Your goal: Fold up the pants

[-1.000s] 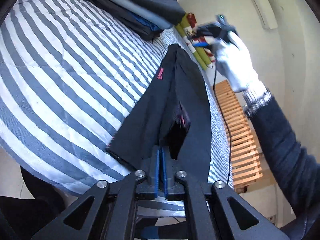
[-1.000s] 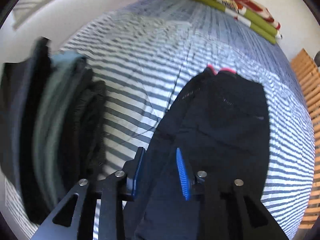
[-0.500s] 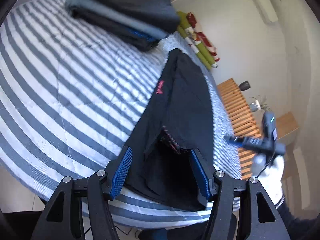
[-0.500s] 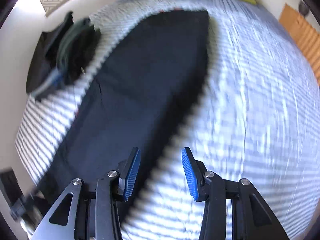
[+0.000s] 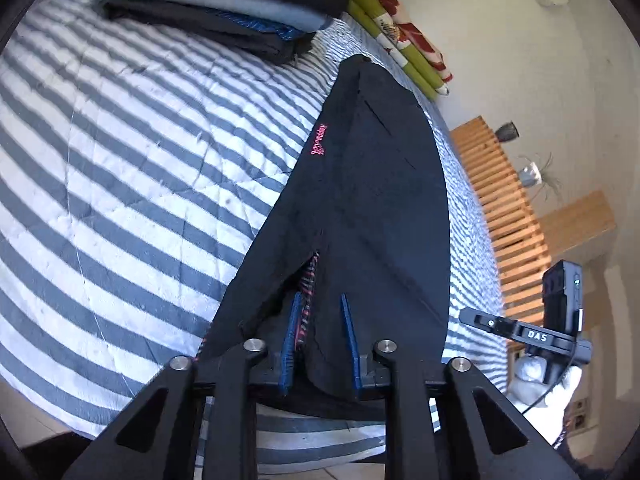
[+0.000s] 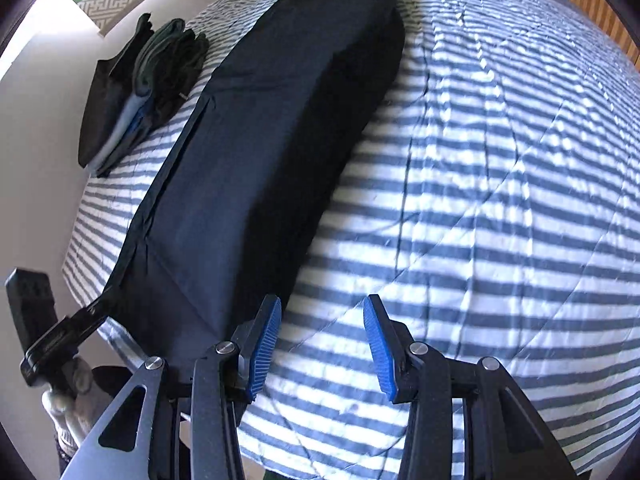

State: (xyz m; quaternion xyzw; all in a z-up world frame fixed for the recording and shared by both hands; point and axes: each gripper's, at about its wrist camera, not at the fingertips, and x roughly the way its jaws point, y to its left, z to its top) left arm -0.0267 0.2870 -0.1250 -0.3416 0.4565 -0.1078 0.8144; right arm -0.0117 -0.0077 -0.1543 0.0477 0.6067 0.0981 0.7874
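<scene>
Dark navy pants point(image 5: 372, 200) lie folded lengthwise on the striped bedcover point(image 5: 120, 180), with a pink logo near one edge. My left gripper point(image 5: 320, 344) is at the near waist end, its blue fingers partly closed with the waist cloth and striped lining between them, still a gap apart. In the right wrist view the pants point(image 6: 260, 140) stretch away on the left. My right gripper point(image 6: 320, 344) is open over the bare bedcover point(image 6: 500, 200); its left finger sits right by the pants' edge and holds nothing.
A stack of folded clothes point(image 5: 224, 4) lies at the far side of the bed, also visible as the stack point(image 6: 140, 88). Green and red rolled bedding point(image 5: 404, 44) rests by the wall. A wooden slatted bench point(image 5: 504, 232) stands beyond the bed. A gloved hand point(image 5: 536, 384) holds the other gripper.
My left gripper went from shut to wide open and has now narrowed around the pants' waist. My right gripper swung from over the pants to the bedcover beside them.
</scene>
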